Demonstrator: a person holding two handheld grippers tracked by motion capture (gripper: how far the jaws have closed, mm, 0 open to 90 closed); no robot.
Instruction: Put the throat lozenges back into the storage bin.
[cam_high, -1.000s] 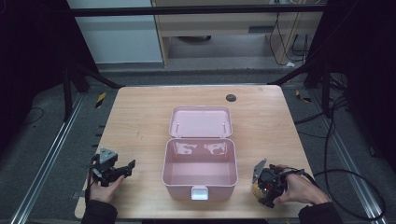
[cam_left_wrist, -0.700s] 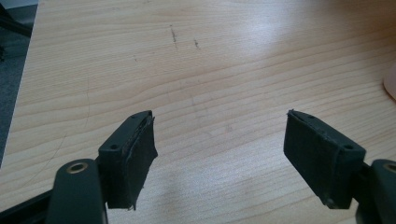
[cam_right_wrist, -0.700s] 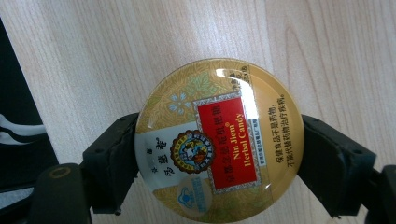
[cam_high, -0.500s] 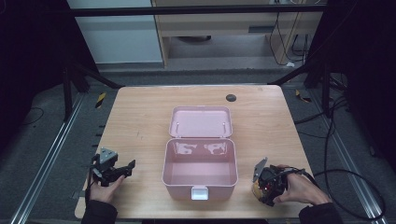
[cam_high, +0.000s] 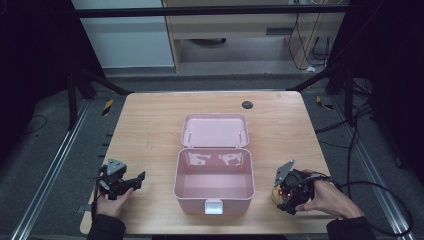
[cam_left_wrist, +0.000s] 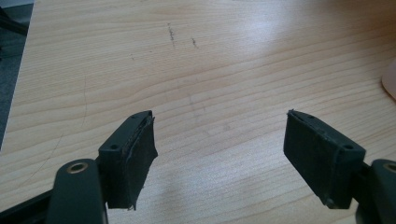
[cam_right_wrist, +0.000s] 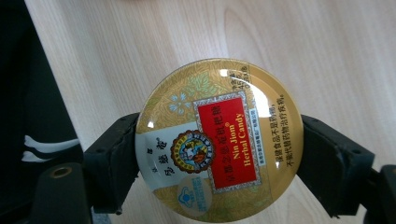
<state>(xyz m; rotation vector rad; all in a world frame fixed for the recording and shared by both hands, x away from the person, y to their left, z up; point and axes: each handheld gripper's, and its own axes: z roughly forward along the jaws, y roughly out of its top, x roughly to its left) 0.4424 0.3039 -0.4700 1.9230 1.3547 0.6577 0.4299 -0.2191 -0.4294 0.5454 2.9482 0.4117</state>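
A round gold candy tin (cam_right_wrist: 217, 140) with a red label sits between the two jaws of my right gripper (cam_right_wrist: 219, 142), which is shut on its sides. In the high view the tin (cam_high: 275, 191) and the right gripper (cam_high: 281, 194) are low over the table's front right, to the right of an open pink box (cam_high: 177, 186). The box's lid (cam_high: 215, 131) lies flat behind it and nothing shows inside. My left gripper (cam_high: 136, 180) is at the front left, open, with only bare wood between its jaws (cam_left_wrist: 219, 140).
The wooden table (cam_high: 150, 125) has a small dark round spot (cam_high: 247, 105) near its far edge. A white latch (cam_high: 213, 206) sticks out at the box's front. The table's front edge lies just below both hands; dark floor and metal rails flank the table.
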